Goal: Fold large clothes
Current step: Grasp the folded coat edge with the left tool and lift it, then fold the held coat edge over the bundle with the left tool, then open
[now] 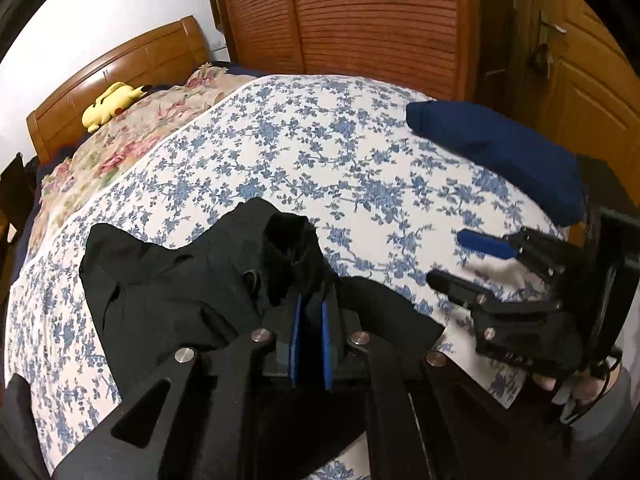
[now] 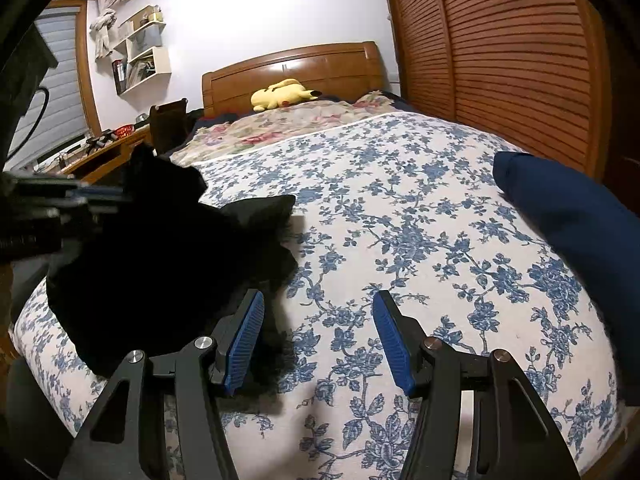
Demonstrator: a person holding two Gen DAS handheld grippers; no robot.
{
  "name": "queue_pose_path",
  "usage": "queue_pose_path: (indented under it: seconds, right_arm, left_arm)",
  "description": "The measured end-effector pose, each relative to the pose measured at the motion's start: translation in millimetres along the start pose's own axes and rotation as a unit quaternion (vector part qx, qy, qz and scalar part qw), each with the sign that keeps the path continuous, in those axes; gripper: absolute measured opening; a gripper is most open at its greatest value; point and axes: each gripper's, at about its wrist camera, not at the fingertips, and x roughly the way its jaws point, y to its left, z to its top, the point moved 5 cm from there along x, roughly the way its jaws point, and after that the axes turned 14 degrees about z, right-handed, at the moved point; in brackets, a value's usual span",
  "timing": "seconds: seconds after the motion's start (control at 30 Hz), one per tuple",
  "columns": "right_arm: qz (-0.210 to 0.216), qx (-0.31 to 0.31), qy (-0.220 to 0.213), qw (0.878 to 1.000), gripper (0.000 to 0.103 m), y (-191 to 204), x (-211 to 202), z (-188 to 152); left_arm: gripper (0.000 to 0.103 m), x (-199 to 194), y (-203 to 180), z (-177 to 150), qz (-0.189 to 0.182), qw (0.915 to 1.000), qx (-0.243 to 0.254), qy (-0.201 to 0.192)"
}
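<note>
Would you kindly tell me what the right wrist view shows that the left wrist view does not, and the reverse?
Only the right wrist view shows the wall shelves, the window blind and the cluttered desk. Only the left wrist view shows the paneled door and the left tool shut on the black garment. Both show the open right tool, the floral bedspread, the yellow plush toy, the navy folded cloth and the louvered wardrobe.

Black angular linkage arms with silver round screws; ribbed blue pads (image 2: 244,344) lining each claw (image 2: 318,340); grey sleeve behind right claw (image 1: 452,258).
</note>
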Motion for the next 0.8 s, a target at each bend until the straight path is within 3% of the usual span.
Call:
queue_pose_path:
  seconds: [0.03,0.1,0.2,0.33,0.47,0.8]
  right_arm:
    - [0.0,-0.001,0.001,1.0,0.059,1,1,1]
    - [0.001,-0.004,0.002,1.0,0.059,2,3,1]
    - [0.004,-0.007,0.004,1.0,0.059,4,7,4]
    - [0.009,-0.008,0.002,1.0,0.058,3,15,7]
    - [0.02,-0.01,-0.003,1.0,0.059,11,17,12]
    - [0.053,-0.059,-0.005,0.997,0.059,56,28,46]
  left_arm:
    - [0.011,-1,0,0,0.0,1.0,0.003,-0.001]
    - [0.024,-7,2,-1,-0.011,0.9999,0.001,-0.005]
    - [0.034,-19,10,0,-0.025,0.9993,-0.017,-0.02]
    - [0.037,-37,26,-9,-0.024,0.9983,-0.033,-0.042]
    - [0.048,-43,50,-30,-0.018,0.9976,-0.051,-0.043]
    - [0.049,-38,133,-91,0.017,0.9929,-0.115,-0.023]
